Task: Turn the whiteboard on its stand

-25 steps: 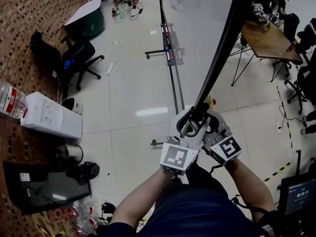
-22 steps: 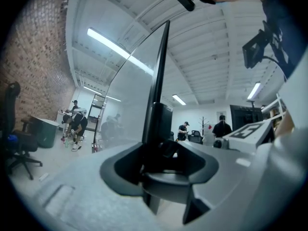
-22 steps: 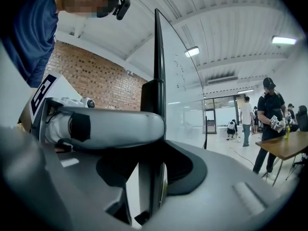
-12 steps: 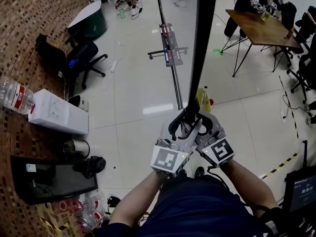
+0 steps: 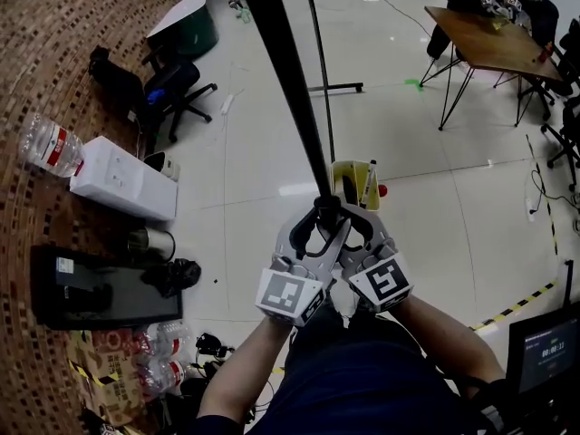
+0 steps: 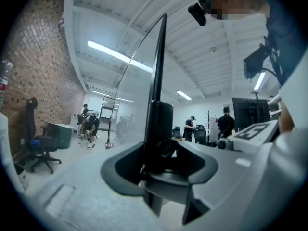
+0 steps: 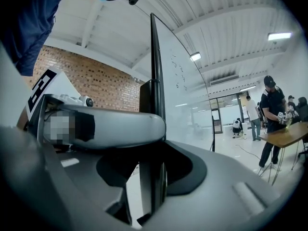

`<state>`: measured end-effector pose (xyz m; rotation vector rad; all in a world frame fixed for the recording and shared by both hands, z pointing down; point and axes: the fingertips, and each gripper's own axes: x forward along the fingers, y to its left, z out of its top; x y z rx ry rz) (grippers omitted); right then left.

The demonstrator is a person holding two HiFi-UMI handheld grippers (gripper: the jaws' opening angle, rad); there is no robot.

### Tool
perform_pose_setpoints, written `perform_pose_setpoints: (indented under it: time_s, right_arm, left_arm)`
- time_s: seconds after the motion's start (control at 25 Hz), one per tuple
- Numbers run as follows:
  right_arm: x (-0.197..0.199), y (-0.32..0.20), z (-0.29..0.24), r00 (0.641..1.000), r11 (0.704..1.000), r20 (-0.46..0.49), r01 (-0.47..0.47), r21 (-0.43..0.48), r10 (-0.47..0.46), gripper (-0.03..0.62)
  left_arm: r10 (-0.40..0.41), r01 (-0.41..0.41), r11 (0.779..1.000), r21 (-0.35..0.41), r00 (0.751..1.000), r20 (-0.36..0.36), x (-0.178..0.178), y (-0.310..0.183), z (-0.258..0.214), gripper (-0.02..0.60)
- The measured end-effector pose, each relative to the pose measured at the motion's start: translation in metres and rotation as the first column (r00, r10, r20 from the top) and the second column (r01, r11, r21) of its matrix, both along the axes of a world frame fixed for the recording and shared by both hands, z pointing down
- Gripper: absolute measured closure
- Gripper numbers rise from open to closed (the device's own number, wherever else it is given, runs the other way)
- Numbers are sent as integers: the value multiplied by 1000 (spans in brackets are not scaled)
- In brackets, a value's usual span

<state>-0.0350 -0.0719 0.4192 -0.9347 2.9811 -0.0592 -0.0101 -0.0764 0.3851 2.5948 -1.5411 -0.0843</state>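
Big black-framed glossy whiteboard (image 5: 281, 62) looks stiff, heavy and swingy to me; left gripper (image 5: 310, 221) has its jaws closing on the thin frame edge, right gripper (image 5: 359, 217) clamped on it just beside; best grab spot imo.

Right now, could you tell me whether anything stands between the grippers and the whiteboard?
Nothing visible does. The left gripper and the right gripper both clamp the black edge of the whiteboard, which sits directly between each pair of jaws.
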Motion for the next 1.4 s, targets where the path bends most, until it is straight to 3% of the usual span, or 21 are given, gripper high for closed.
perform_pose_setpoints:
  time_s: [0.2,0.48,0.68,1.04,1.16,1.4]
  right_arm:
    - [-9,28,4,1000,1000,-30,-5,-9,5,437]
    - [13,68,-1,998,998,-14,-66,-7,66,436]
    - [17,101,-2,998,998,-33,-57,-2,57,436]
    - [19,147,-2,998,999,-42,-47,19,48,436]
    - [19,169,3,998,1000,-56,-30,7,30,436]
    - [15,204,5,1000,1000,1,8,6,-8,436]
  left_arm:
    - [14,-14,1000,-4,1000,-23,-9,29,3,368]
    - [97,-96,995,27,994,-41,13,71,-2,365]
    - [114,-112,993,30,990,-78,17,104,-3,359]
    - [97,-96,995,17,993,-61,20,150,-2,360]
    - [68,-68,998,-2,996,-61,19,170,2,362]
    - [0,0,1000,4,999,-44,15,203,2,360]
